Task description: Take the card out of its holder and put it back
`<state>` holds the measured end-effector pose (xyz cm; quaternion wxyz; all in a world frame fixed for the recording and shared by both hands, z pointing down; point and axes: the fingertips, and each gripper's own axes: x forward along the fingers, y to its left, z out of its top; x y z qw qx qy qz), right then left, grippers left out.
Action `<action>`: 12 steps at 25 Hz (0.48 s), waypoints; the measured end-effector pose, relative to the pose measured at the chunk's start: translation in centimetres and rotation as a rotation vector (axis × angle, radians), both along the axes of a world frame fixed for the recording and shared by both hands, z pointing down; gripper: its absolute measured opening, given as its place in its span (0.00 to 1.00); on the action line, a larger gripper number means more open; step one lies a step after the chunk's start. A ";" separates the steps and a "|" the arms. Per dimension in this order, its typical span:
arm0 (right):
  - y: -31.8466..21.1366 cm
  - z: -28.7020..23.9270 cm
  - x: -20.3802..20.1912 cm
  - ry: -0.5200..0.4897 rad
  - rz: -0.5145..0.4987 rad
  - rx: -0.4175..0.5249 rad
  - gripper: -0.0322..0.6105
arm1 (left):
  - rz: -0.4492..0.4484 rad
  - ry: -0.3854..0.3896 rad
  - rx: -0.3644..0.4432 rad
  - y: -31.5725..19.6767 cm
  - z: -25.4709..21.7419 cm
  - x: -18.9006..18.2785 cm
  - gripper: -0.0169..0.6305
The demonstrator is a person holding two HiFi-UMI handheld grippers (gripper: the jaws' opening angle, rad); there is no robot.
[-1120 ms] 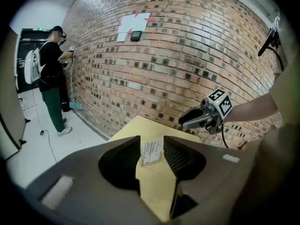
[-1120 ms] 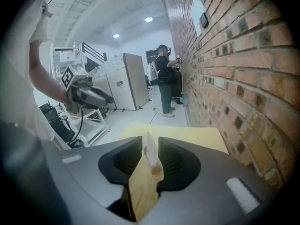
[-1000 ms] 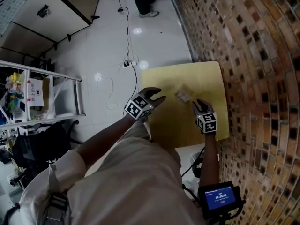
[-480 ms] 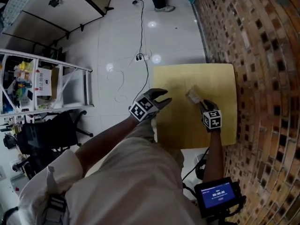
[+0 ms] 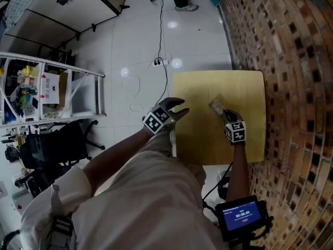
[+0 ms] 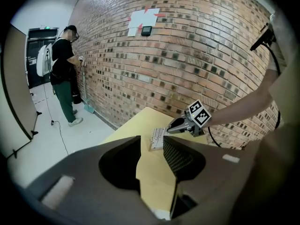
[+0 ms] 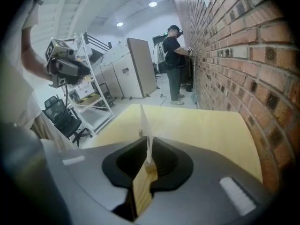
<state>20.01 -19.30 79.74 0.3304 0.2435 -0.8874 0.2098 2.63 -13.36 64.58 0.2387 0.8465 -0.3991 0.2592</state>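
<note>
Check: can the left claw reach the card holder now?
Probably yes: only bare table lies between the open left claw and the card holder; the right claw, just closed, pinches one end.

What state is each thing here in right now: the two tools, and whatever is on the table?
Card holder: resting on the table, one thin edge pinched.
Right tool: jaws have just been closing, now shut on that edge.
Left tool: open, empty, held at the table's edge.

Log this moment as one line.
left gripper: open, empty, over table edge | right gripper: jaws just closed on card holder
</note>
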 end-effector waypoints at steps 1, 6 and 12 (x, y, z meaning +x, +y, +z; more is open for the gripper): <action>0.2 -0.1 -0.1 -0.002 0.001 0.005 0.10 | -0.001 -0.001 0.000 0.0 0.0 -0.1 0.29; 1.8 -0.4 0.1 -0.009 0.072 0.018 0.08 | 0.017 0.009 -0.015 0.1 0.3 0.2 0.29; 2.8 -1.4 1.0 -0.057 0.216 0.042 0.07 | 0.081 0.022 -0.006 -0.4 0.0 1.3 0.29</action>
